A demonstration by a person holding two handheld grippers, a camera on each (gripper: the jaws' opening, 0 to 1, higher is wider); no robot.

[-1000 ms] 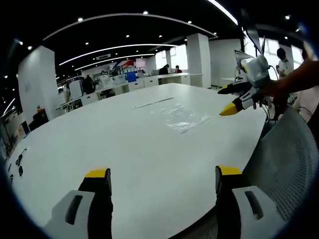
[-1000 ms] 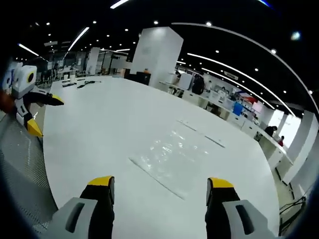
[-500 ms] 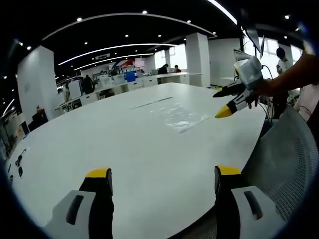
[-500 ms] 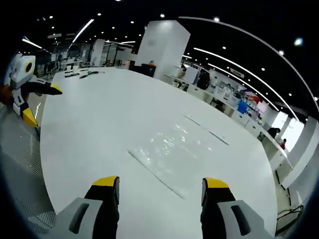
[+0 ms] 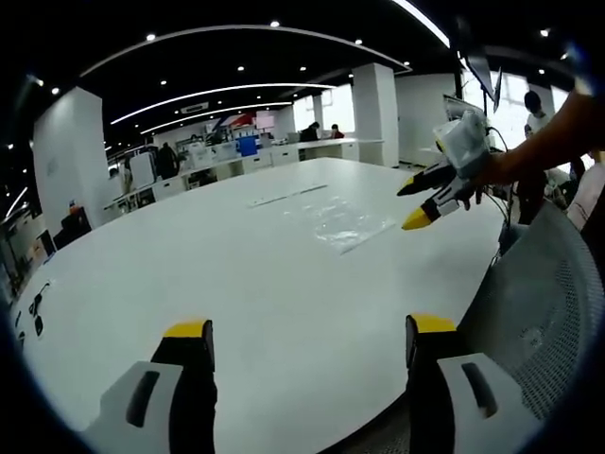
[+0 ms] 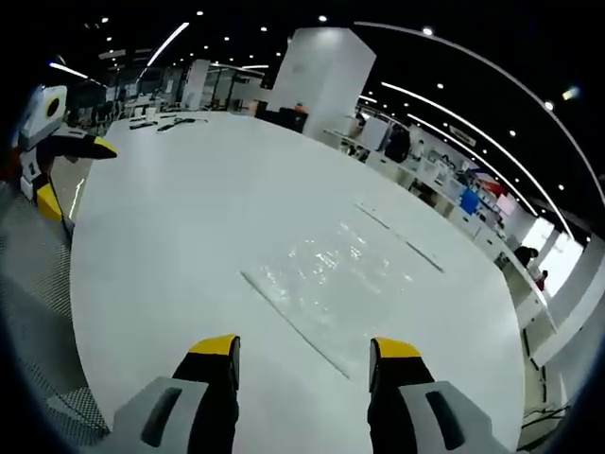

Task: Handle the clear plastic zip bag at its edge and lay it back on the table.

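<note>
Clear zip bag [image 6: 331, 284] flat amid bare white table [image 6: 180, 218].

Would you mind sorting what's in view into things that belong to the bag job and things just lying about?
Belongs to the job:
- clear zip bag, flat on the white table
- right gripper, open, near the bag's edge
- left gripper, open

Just lying about:
- long clear strip beyond the bag
- dark cables at the table's edge
- mesh chair

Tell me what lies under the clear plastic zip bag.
The clear plastic zip bag lies flat on the white table. The tabletop shows through it, with nothing else visible beneath, though glare blurs some parts.
</note>
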